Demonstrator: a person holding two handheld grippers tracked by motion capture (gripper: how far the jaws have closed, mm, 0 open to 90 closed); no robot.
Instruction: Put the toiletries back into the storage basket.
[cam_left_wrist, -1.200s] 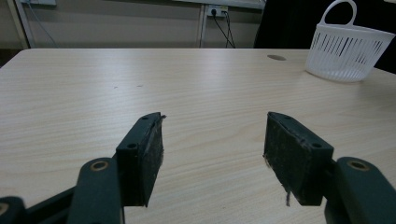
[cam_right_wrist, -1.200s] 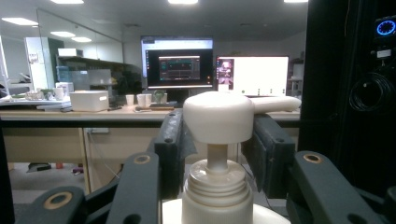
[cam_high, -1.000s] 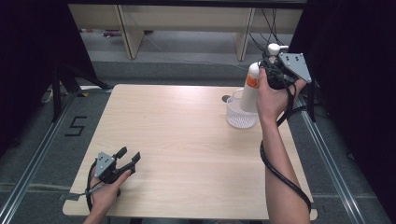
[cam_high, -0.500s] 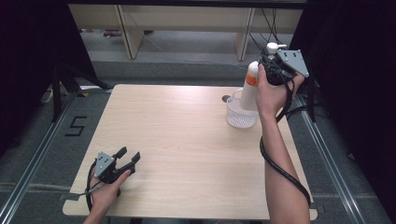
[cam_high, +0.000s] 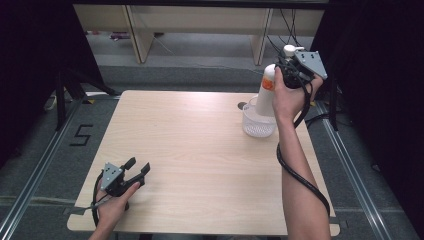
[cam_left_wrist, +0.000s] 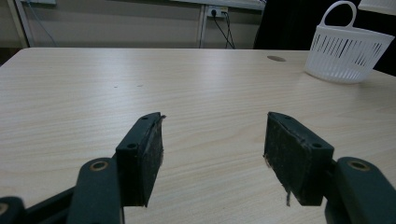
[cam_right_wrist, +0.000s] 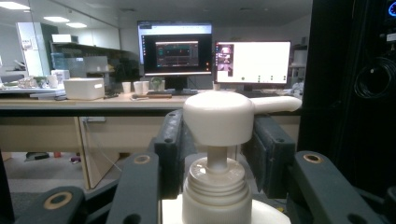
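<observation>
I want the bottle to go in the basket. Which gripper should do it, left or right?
Right, probably. The right gripper is already shut on the pump bottle, held just above the white basket. The left gripper is open, resting at the table's near left corner, far from both.

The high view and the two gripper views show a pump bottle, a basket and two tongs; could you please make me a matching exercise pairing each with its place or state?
Things:
1. pump bottle
2. white basket
3. left tongs
4. right tongs

Places or states:
A. open and holding nothing, near the table's front left corner
B. standing on the table near its far right edge
C. held up in the air, above the basket
D. shut around a white pump neck

Pairs: 1-C, 2-B, 3-A, 4-D
</observation>
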